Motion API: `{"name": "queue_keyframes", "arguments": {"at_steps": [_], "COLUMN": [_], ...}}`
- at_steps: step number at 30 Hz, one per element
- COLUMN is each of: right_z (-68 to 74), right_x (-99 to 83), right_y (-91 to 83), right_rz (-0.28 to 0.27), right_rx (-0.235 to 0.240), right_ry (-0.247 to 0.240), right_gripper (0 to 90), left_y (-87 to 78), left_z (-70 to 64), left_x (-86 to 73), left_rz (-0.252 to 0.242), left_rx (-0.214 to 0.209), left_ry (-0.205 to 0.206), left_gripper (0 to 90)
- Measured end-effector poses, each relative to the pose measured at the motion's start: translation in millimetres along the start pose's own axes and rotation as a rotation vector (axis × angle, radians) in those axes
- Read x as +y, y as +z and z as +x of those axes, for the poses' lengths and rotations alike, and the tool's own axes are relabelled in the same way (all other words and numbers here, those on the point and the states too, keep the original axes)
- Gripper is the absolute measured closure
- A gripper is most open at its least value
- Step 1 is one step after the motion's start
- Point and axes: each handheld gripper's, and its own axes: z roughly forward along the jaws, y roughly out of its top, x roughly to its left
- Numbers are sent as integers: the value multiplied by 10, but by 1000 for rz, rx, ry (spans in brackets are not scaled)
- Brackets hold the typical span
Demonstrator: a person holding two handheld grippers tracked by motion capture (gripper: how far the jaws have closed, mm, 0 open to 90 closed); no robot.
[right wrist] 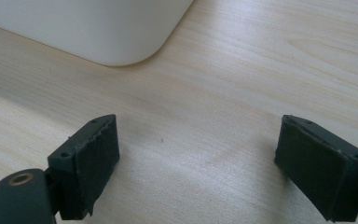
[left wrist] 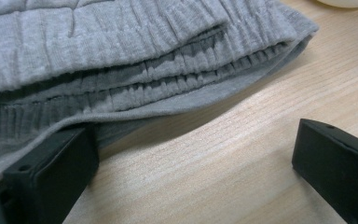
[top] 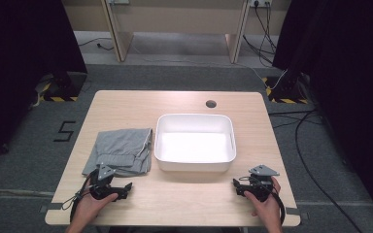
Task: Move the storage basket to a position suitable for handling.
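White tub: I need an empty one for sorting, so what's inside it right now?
The white tub looks empty: its bare white bottom shows across the middle. The near wall hides a strip just behind it.

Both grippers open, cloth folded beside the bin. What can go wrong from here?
1. The folded grey garment lies in several layers; the left gripper, jaws open at its near edge, may pinch only some layers, and the fold could fall open.
2. The garment lies right beside the white bin; dragging it sideways might catch on the wall.
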Motion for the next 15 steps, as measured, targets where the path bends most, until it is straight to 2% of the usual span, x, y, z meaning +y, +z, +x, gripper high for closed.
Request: {"name": "queue_keyframes", "arguments": {"at_steps": [9,13,14,15], "right_z": [2,6,7,7], "right_x": [-2,-2,-4,-4], "right_y": [-3,-5,-7,-7], "right_rz": [0,0,-1,-1], "right_rx": [-4,-5,-5,-5], "right_ry": [-4,0,-3,-3], "right_gripper": [146,146,146,146], "left_y": [-4,-29,-39,-54], "left_z": [-2,3,6,9], "left_x": [-2,-16,-20,-19], "left_rz": [-2,-18,-23,-30], "left_rx": [-4,-15,-16,-19], "left_ry": [4,6,10,10], "left_gripper": [0,47,105,105]}}
